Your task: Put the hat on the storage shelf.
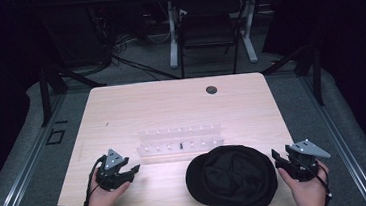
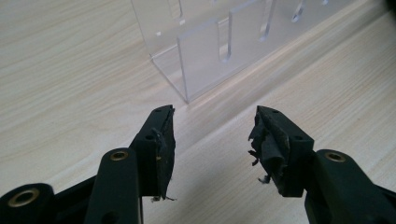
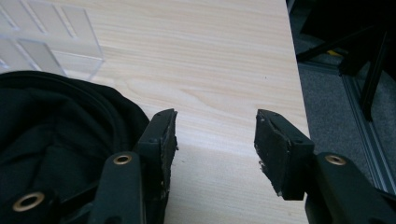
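- The left claw (image 1: pixel 135 168) rests low over the pale wooden tabletop (image 1: pixel 171 104), its jaws spread wide with nothing between them.
- Just ahead of that claw stands a clear acrylic slotted rack (image 1: pixel 180 139); in the left gripper view its near corner (image 2: pixel 205 56) sits just beyond the jaw tips, apart from them.
- The right claw (image 1: pixel 274 154) is released too, jaws wide apart over bare wood (image 3: pixel 215 93).
- A round black fabric cap (image 1: pixel 232 179) lies flat on the tabletop just beside the right claw, on the side toward the left claw; in the right gripper view its dark folds (image 3: pixel 56 135) reach the left jaw.
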